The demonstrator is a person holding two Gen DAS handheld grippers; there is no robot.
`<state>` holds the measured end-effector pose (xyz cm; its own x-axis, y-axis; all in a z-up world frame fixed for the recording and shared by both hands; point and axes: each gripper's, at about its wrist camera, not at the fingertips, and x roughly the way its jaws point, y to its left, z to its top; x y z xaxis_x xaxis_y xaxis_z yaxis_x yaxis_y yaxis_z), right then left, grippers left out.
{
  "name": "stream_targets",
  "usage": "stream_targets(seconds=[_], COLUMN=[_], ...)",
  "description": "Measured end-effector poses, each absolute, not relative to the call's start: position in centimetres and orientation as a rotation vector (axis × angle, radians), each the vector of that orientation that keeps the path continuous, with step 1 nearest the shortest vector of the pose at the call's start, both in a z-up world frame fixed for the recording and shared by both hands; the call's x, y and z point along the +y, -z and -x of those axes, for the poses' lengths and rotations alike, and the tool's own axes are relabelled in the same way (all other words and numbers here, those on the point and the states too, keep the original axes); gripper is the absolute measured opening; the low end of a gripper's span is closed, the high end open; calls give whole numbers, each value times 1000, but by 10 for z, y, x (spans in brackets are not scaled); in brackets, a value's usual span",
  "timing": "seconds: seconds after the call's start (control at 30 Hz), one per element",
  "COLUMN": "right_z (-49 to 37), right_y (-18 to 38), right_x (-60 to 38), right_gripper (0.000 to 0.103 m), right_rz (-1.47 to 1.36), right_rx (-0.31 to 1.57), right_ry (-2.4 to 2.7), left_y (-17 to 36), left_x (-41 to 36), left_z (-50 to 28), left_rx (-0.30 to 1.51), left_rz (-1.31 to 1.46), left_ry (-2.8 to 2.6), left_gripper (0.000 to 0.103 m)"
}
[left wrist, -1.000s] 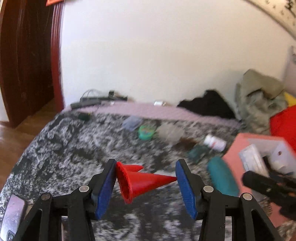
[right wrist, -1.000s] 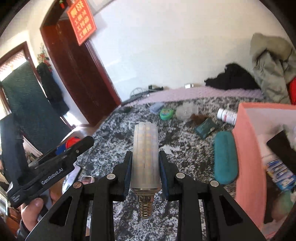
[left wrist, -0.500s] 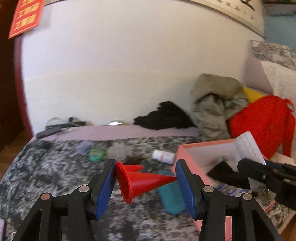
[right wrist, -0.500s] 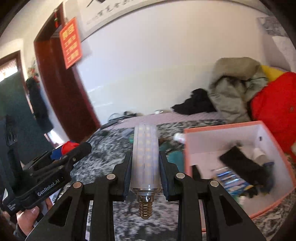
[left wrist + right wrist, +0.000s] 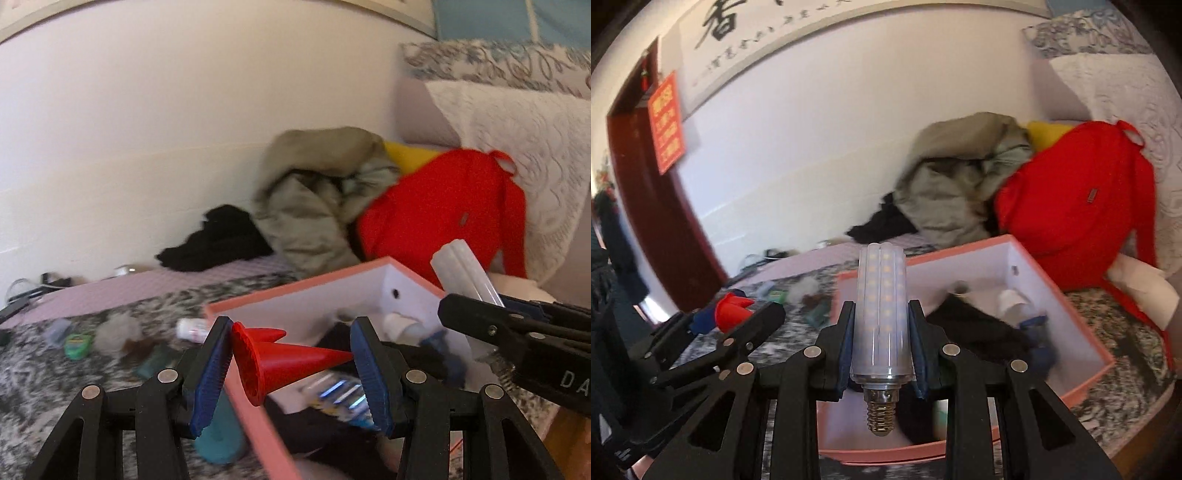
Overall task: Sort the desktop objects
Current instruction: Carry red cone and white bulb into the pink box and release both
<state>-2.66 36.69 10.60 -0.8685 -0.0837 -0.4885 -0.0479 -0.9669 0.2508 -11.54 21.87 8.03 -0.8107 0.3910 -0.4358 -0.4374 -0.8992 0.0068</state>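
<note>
- Two held items are showing in the left wrist view: the left gripper point(image 5: 291, 363) is pinching a red plastic cone point(image 5: 280, 363) sideways between its blue ribbed pads point(image 5: 210, 373), base against one pad and tip against the other, which is probably keeping it from rolling out.
- Behind the cone, at centre and lower right of the frame, the pink-rimmed open cardboard box point(image 5: 255, 417) is lying on the grey-and-black mottled blanket point(image 5: 44, 373); the cone is hanging over its near left edge, so a drop into it looks close.
- At right, the other gripper is crossing the frame with its white bulb; loose small things are lying blurred at left.
- One closed grip is filling the right wrist view: the right gripper point(image 5: 881, 345) is clamping a long white corn-style LED bulb point(image 5: 881, 310) upright by its body, screw base hanging below, above the box's near wall.
- Inside the box, dark cloth and a white bottle are lying.
- Beyond, a red backpack point(image 5: 1071, 206), an olive jacket point(image 5: 960, 177), a cream wall, a calligraphy scroll at top and a dark red door frame at left are ringing the scene.
</note>
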Motion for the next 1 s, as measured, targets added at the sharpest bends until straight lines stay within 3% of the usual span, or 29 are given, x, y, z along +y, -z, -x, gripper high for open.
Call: stream_targets(seconds=[0.4,0.43,0.5,0.53,0.57,0.63,0.87,1.0], right_z=[48,54,74,84,92,94,83,82], right_y=[-77,-74,-65,-59,-52,-45,-60,-67], right_x=[428,431,436,438,440,444,448,433], right_gripper=[29,30,30,35,56,84,84,84], right_rz=[-904,-917,-964,-998,-1031,-1059,-905,-857], right_rx=[-444,-441,-418,-402,-391,-400,-481,-485], right_ry=[3054,3056,3047,3046,3062,3101,3104,3074], left_y=[-49,-45,-35,-31,-29,-32,-54,-57], left_x=[268,271,271,266,260,249,207,158], left_z=[163,170,187,194,198,201,194,198], left_rx=[150,150,76,8,-42,-71,-132,-255], left_rz=[709,741,865,918,942,936,832,890], left_ry=[-2584,-2580,-2533,-2511,-2507,-2536,-2640,-2668], left_gripper=[56,57,70,72,73,77,80,81])
